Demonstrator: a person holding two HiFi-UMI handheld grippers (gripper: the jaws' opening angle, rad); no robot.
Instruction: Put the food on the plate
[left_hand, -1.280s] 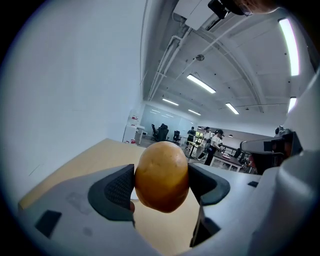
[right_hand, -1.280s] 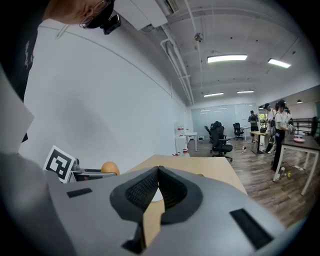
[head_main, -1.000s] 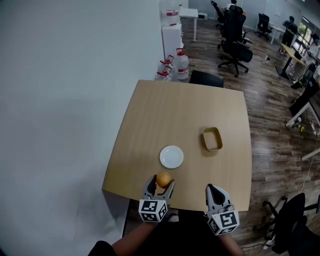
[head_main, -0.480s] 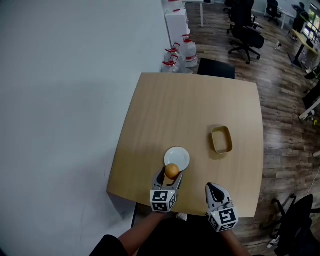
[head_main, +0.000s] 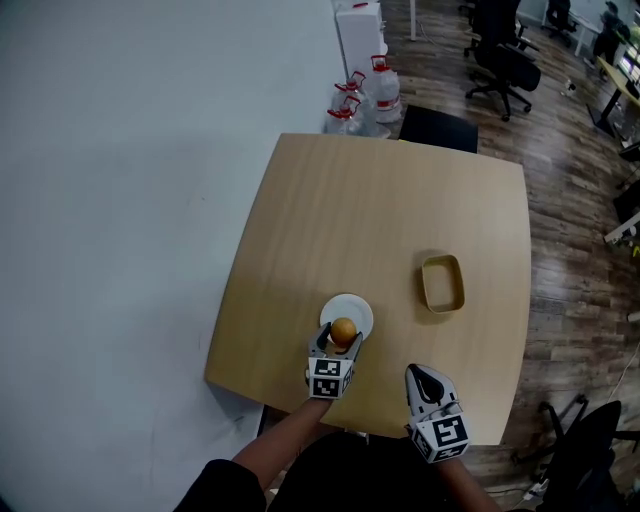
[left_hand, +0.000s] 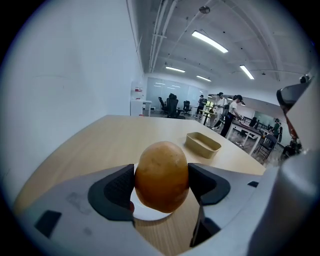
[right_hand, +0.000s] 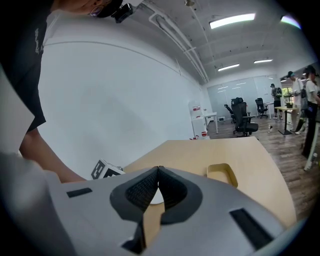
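At lower centre a golden-brown potato (head_main: 343, 331) and a white plate (head_main: 353, 307) are shown; the table (head_main: 400, 220) is pale wood-grained, the tray (head_main: 442, 284) tan, the floor (head_main: 570, 170) dark-planked

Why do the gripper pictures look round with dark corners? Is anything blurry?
Left gripper view: wide lens bends the pale wooden table, corners go dark; the round brown potato looks sharp. Right gripper view: same bending, ceiling strip lights glare white. Head view: even light, small white plate clear.
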